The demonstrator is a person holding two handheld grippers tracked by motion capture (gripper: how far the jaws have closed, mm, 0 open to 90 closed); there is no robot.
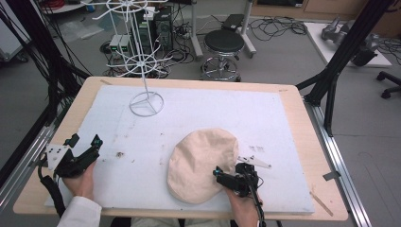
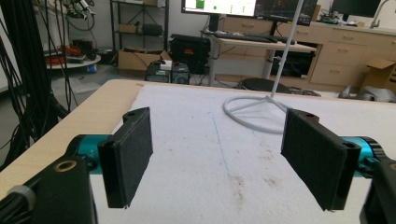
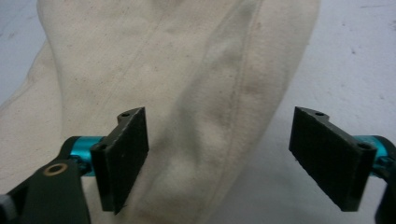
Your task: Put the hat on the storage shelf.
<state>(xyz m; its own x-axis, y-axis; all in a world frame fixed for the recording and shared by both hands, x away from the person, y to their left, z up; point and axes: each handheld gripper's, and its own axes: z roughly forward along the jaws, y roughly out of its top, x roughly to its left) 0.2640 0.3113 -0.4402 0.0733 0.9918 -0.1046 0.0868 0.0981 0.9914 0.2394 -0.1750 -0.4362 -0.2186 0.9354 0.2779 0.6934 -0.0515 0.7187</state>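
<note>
The right gripper (image 3: 219,158) hangs over the near edge of the beige cloth cap (image 1: 203,163), jaws apart astride its edge, not yet pinching. The cap lies flat on the white mat (image 1: 283,118), unlifted. The left gripper (image 1: 85,152) waits open, empty. Farther back, the white wire rack (image 1: 142,61), probably the cap's destination, holds nothing.

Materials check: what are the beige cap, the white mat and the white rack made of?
Round beige cloth cap: woven fabric, likely cotton canvas, matte; stitched seams and soft folds show in the right gripper view. Flat white mat covering the table: looks like foam or felt, matte, slightly fuzzy, with brown stains. Tall white wire rack: thin rod with a ring base, probably painted or coated metal, smooth with a slight sheen.
</note>
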